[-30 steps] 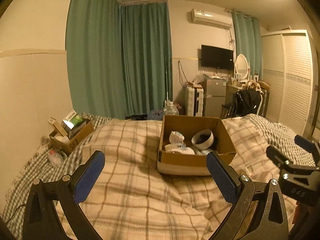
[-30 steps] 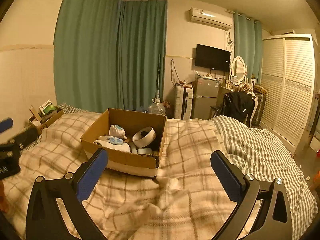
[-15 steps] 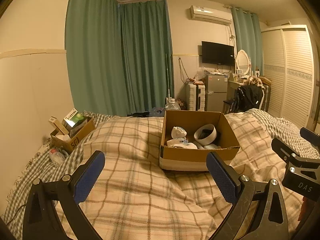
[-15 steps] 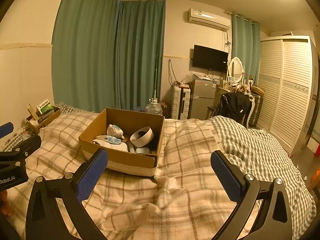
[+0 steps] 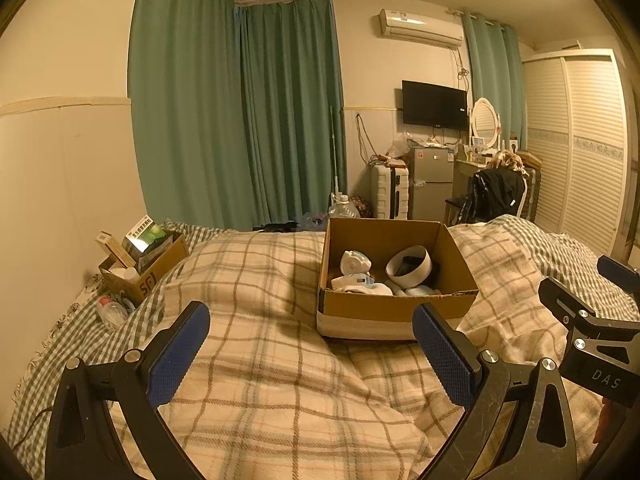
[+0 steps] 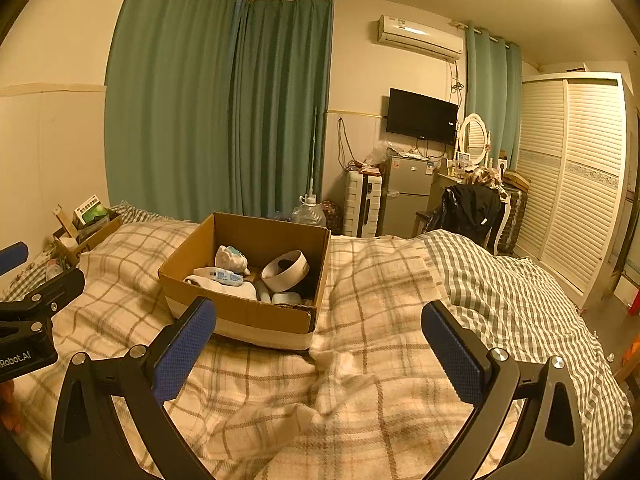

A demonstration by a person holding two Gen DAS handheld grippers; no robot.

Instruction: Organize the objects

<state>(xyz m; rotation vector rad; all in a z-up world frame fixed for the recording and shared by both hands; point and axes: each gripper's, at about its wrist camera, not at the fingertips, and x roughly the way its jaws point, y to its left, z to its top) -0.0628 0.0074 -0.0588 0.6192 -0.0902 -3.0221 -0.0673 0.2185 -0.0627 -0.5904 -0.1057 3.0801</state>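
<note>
An open cardboard box (image 5: 396, 306) sits on a plaid blanket on the bed; it also shows in the right wrist view (image 6: 240, 308). Inside lie a white band-shaped item (image 5: 409, 267), a small white object (image 5: 352, 263) and a white tube with a blue label (image 6: 220, 276). My left gripper (image 5: 310, 350) is open and empty, held above the blanket short of the box. My right gripper (image 6: 318, 344) is open and empty, just right of the box's near corner. Each gripper shows at the edge of the other's view.
A second small cardboard box (image 5: 148, 270) with packets stands at the bed's left edge by the wall, a plastic bottle (image 5: 110, 312) beside it. Beyond the bed are a water jug (image 5: 343, 209), suitcase, fridge (image 5: 430, 184), chair with black jacket (image 5: 496, 196) and wardrobe.
Both views have tilted up a little and eased back; the box sits slightly lower in frame. Both grippers stay open and empty.
</note>
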